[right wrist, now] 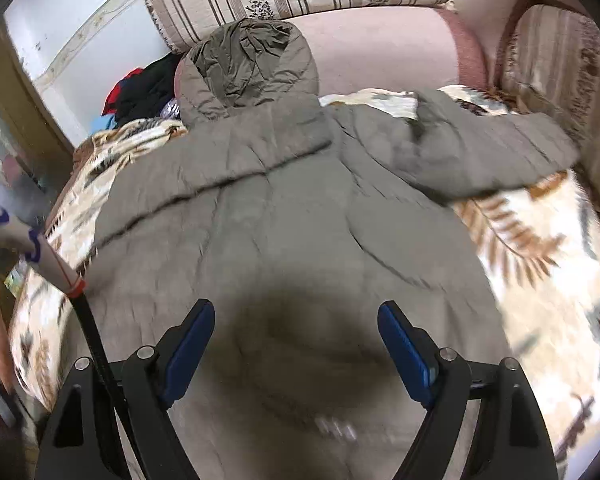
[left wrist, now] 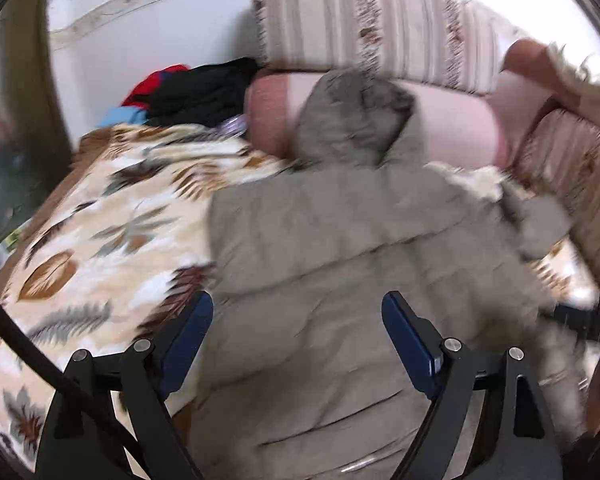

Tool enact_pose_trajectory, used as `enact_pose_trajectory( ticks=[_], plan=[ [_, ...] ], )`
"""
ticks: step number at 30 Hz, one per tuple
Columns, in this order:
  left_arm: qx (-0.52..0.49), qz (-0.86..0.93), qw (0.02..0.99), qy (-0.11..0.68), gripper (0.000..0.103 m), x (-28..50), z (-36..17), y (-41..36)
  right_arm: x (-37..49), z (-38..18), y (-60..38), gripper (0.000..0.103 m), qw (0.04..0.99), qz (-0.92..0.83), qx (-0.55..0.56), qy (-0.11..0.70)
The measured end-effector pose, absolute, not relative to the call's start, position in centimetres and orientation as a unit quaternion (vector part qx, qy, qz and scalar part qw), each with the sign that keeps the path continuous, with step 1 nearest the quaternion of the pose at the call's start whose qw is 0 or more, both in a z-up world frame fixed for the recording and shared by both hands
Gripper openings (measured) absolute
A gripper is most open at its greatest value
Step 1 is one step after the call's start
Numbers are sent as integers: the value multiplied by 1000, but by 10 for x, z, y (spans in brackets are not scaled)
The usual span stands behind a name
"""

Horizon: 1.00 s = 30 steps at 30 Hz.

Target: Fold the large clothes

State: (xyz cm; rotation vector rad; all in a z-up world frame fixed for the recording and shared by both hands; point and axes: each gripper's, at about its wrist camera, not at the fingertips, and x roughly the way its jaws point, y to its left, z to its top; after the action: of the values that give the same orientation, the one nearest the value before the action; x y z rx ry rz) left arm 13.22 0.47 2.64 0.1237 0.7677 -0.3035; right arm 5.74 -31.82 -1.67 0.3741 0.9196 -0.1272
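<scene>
my left claw point(left wrist: 298, 312) pointed steeply down, its two blue-padded fingers point(left wrist: 188, 336) spread wide with nothing pinched between them. my right claw point(right wrist: 296, 320) pointed down as well, even more steeply, its blue pads point(right wrist: 404, 352) just as far apart and pressing on nothing. in the right wrist view my left forearm in its pale sleeve point(right wrist: 4, 232) reached in from the left edge, a black cable running down from it.

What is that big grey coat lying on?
The coat lies on a leaf-patterned blanket, which shows on both sides of it. Its hood rests against a pink bolster. Whatever is under the blanket is covered.
</scene>
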Motion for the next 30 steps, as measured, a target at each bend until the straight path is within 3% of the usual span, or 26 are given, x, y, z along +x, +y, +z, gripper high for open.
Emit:
enact_pose_trajectory(
  ticks=[11, 12, 13, 15, 16, 19, 23, 26, 27, 29, 30],
  plan=[
    [6, -119, 886, 449, 85, 149, -74, 50, 241, -71, -382, 87, 828, -124, 298, 458],
    [-2, -119, 883, 453, 85, 151, -78, 53, 248, -75, -386, 81, 823, -127, 309, 460],
    [-10, -118, 882, 457, 85, 152, -82, 56, 255, -79, -388, 59, 818, -121, 323, 460],
    [-23, -117, 880, 460, 85, 153, -88, 60, 256, -80, -389, 29, 814, -105, 334, 463],
    [-28, -118, 879, 461, 85, 153, -91, 61, 251, -77, -387, 20, 818, -103, 335, 455],
    [-27, -117, 881, 457, 85, 150, -90, 60, 225, -69, -388, 16, 824, -105, 333, 447],
    [-14, -112, 884, 454, 85, 145, -82, 57, 187, -68, -391, 16, 829, -128, 312, 446],
    [-9, -109, 892, 439, 85, 130, -58, 54, 170, -64, -394, 23, 835, -119, 297, 448],
    [-5, -108, 894, 435, 85, 123, -48, 52, 162, -58, -395, 29, 839, -121, 298, 439],
    [3, -106, 898, 428, 85, 108, -25, 48, 138, -37, -399, 54, 857, -117, 288, 411],
    [4, -106, 899, 425, 85, 100, -14, 45, 124, -25, -402, 77, 867, -114, 280, 397]
  ],
)
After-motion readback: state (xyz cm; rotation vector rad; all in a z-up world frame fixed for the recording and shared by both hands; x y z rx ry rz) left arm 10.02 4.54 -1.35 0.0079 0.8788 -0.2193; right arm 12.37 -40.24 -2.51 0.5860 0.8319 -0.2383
